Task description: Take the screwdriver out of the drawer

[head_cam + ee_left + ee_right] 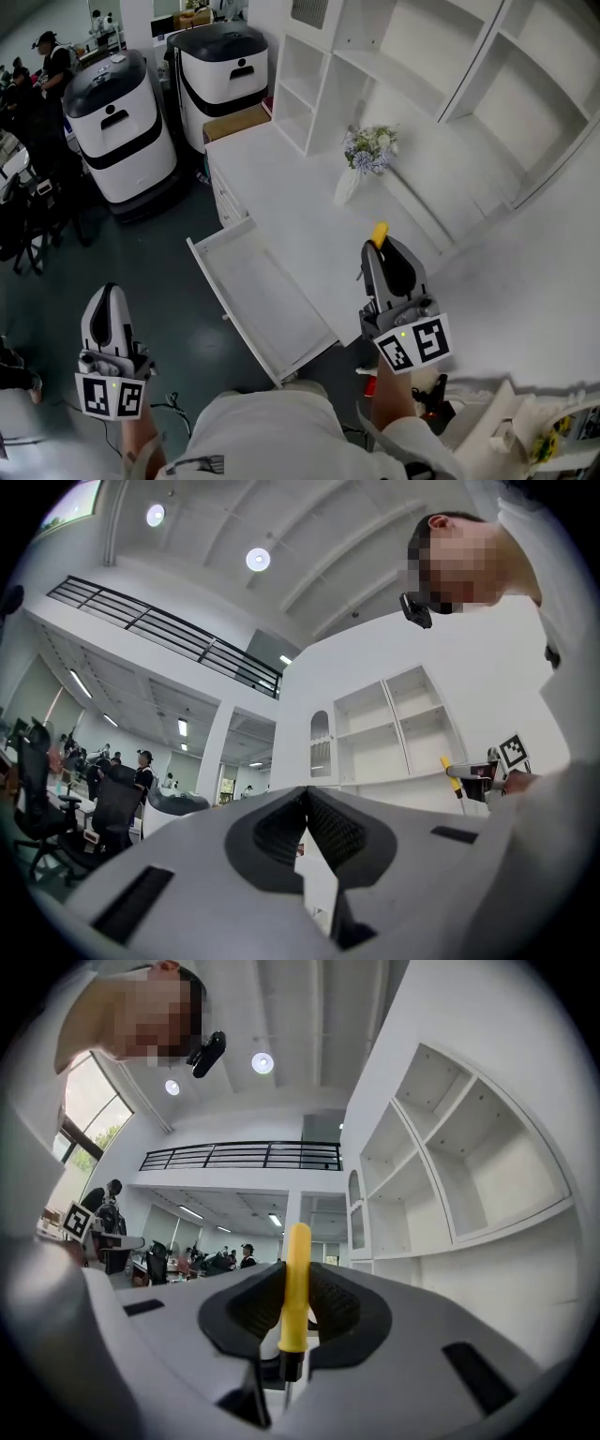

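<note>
Right tool (382,251) is clamped on the yellow screwdriver (379,233), just right of the open drawer (267,300); left tool (105,292) is clenched empty, near left.

left tongs (108,291), right tongs (382,249): grey | cubes (414,344): square markers | shirt (272,431): white
</note>
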Tool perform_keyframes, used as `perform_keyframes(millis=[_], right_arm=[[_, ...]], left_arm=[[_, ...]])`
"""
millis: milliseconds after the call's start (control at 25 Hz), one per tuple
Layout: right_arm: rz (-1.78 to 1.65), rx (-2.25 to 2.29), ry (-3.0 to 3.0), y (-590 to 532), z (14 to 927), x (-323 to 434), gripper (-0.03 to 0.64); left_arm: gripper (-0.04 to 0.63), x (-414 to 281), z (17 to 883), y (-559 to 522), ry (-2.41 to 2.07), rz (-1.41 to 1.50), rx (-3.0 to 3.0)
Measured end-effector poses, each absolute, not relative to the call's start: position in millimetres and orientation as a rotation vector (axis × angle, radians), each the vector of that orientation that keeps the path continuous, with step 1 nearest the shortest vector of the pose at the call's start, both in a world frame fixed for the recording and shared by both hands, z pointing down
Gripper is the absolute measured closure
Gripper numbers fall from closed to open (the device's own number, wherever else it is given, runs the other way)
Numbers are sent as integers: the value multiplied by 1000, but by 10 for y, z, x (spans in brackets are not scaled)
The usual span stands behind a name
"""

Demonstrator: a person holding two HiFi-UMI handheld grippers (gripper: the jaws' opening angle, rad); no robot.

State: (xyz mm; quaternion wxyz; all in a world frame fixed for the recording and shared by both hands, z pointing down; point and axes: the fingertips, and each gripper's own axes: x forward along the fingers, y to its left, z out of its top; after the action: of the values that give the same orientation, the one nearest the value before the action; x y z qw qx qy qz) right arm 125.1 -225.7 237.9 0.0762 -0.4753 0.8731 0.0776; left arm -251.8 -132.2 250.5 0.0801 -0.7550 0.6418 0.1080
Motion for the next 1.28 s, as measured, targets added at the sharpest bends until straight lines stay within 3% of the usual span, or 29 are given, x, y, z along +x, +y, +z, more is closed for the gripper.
perform_keyframes(millis=[1280], right_arm=[[208, -1487, 2646, -1997, 2645, 1506, 529]], left_arm=[[580, -2399, 2594, -1096, 2035, 313, -2172]])
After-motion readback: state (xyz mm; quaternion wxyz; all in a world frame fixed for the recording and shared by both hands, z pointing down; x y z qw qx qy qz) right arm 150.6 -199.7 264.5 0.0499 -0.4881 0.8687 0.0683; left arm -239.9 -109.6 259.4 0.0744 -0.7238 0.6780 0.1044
